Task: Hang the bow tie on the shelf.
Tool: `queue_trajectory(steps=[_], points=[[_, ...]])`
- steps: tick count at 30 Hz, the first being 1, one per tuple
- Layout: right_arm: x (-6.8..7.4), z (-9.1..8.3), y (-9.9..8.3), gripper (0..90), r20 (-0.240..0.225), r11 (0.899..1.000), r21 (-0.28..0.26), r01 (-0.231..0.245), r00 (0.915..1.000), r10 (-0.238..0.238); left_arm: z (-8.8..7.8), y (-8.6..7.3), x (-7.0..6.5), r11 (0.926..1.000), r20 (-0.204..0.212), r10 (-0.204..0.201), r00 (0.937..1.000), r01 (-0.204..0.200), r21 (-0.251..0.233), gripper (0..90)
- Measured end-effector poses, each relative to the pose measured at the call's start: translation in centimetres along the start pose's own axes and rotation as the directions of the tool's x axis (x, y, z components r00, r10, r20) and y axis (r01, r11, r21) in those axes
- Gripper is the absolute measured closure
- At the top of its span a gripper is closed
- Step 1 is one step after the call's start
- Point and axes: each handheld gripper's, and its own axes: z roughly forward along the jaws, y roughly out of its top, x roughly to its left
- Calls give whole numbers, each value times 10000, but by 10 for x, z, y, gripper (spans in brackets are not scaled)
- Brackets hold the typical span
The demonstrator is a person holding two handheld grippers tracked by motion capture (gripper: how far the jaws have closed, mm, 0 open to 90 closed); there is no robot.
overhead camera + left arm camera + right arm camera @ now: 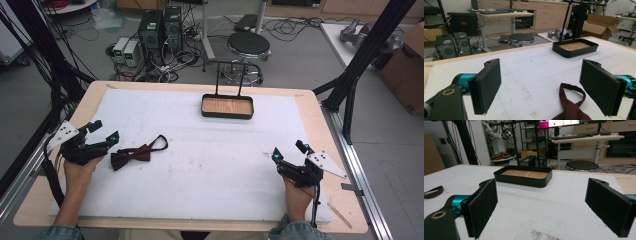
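Dark-red bow tie is lying flat on the white pad, just beside the left gripper, w/ its strap loop showing between the wide-apart jaws in the left gripper view, nothing touching it. Right gripper is sitting well apart from the tie near the pad's right edge, jaws also spread, gripping nothing. Black tray w/ wood base is standing at the far side; stool & PC towers are sitting on the floor behind the table

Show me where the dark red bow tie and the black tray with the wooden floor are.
dark red bow tie [131, 156], high view, on its knot.
black tray with the wooden floor [227, 114], high view, on its near wall.
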Motion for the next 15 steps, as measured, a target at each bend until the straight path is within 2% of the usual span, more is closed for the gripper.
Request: queue_trajectory(steps=[4,15], points=[[0,0,0,100,-25,10000,20,-20,10000,20,0,1,-2,9997,100,226,9997,-226,-20,213],[0,1,0,100,-32,10000,53,-10,10000,10,-3,0,-4,9997,312,189,9993,-194,143,218]])
